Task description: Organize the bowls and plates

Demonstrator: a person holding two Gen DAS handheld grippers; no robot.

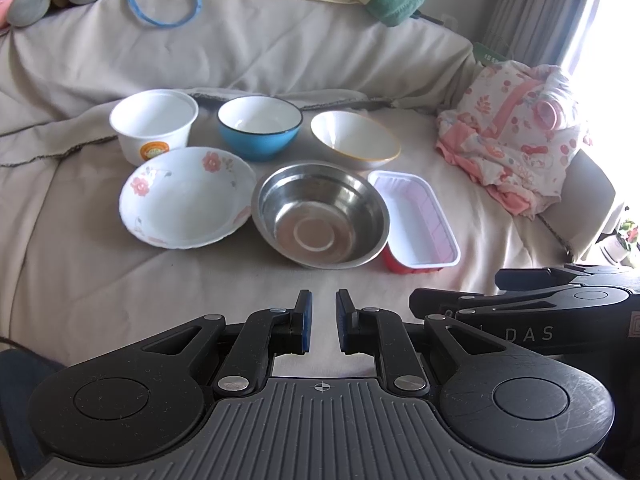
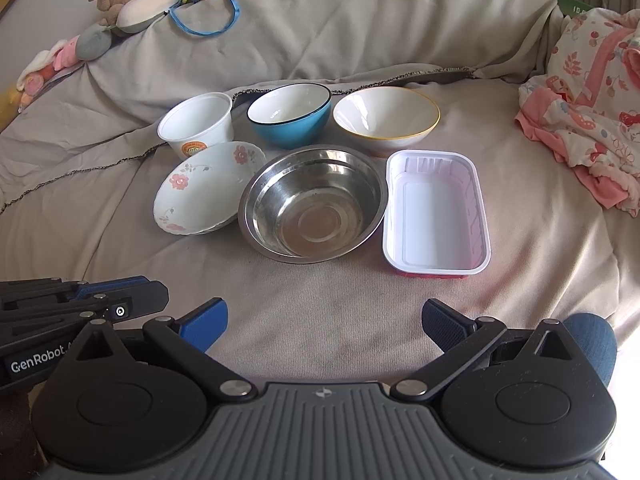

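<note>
Landmark: steel bowl [image 2: 314, 202], centre of front row, on beige sofa cover [image 2: 320, 320].
Front row: floral plate [image 2: 208, 188] touching steel bowl's left side; plastic tray [image 2: 436, 216] just beside its right, rim to rim.
Back row: paper cup [image 2: 198, 124] behind-left of steel bowl, blue bowl [image 2: 290, 120] directly behind, yellow-rim bowl [image 2: 386, 118] behind-right.
Condition: all six upright, mouths up, look empty; nothing stacked yet.
My left claw [image 1: 323, 320]: fingers nearly together, narrow gap, pinching nothing. Sits near side of steel bowl, bowl dead ahead of it.
My right claw [image 2: 324, 322]: spread wide, empty. Also near side of steel bowl, apart from all dishes.
Key relation: tray lies ahead-right of right claw; its long axis runs roughly front-to-back, away from me. Right hand looks nearer to tray and yellow-rim bowl; left nearer to plate and cup.
Judgement: task at start. Round bowls prob. nest; tray's thin rim likely flexes, approx. end-on grip seems best.
Risk: soft cover, dishes may tip or slide when nudged.
</note>
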